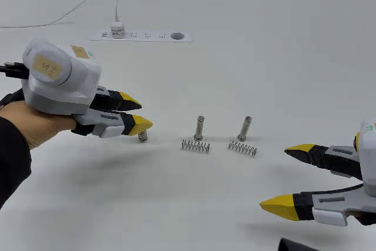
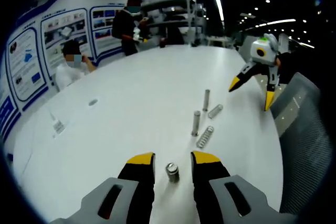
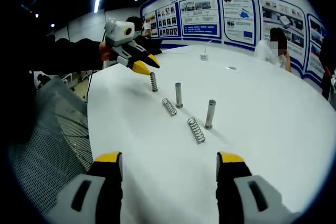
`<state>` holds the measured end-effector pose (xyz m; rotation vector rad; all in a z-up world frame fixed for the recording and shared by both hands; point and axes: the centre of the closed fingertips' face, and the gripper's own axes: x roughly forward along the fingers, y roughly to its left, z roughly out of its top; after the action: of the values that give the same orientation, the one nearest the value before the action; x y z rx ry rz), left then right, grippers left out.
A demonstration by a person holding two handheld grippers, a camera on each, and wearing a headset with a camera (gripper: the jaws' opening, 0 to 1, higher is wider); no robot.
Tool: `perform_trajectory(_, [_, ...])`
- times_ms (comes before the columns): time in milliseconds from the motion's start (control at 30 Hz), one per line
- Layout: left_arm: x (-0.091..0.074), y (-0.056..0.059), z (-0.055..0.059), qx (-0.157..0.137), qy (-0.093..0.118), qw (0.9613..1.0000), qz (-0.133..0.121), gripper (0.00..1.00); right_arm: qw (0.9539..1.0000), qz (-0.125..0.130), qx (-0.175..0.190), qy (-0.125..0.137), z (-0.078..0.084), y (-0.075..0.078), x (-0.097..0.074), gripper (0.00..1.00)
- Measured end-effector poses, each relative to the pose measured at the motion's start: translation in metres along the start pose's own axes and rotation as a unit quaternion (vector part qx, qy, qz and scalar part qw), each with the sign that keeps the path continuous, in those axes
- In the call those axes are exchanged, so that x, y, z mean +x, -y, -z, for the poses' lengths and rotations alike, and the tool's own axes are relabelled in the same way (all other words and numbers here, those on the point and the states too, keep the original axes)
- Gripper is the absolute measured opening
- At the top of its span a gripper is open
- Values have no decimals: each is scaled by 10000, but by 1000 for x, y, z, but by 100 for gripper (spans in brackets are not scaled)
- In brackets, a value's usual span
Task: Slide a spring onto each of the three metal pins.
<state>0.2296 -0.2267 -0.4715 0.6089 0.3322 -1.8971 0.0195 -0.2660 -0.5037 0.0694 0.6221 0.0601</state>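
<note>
My left gripper [image 1: 143, 114] has its fingers released beside the already-sprung pin [image 1: 143, 136], my right gripper [image 1: 276, 177] gaping, ready for a loose spring [image 1: 195, 145].

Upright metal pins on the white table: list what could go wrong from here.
The open left gripper straddles the spring-covered metal pin; withdrawing askew might topple it.
The two bare silver pins stand free, so pressing a spring on could tip them.
The loose coil springs lie on their sides beside them and may roll or pop away when the open right gripper pinches one.
</note>
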Motion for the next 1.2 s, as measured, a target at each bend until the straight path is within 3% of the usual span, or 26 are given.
perform_trajectory(367, [7, 19, -24, 312, 165, 9990, 257, 28, 10000, -11, -22, 18, -3, 0, -1, 74])
perform_trajectory(567, [14, 32, -32, 477, 175, 9978, 417, 27, 10000, -16, -18, 25, -3, -1, -1, 74])
perform_trajectory(833, [27, 49, -26, 905, -128, 9939, 617, 27, 10000, -22, -20, 30, -5, -3, -1, 74])
perform_trajectory(1200, [40, 59, -20, 946, -403, 9917, 776, 24, 10000, -26, 25, 39, -2, -4, -1, 74])
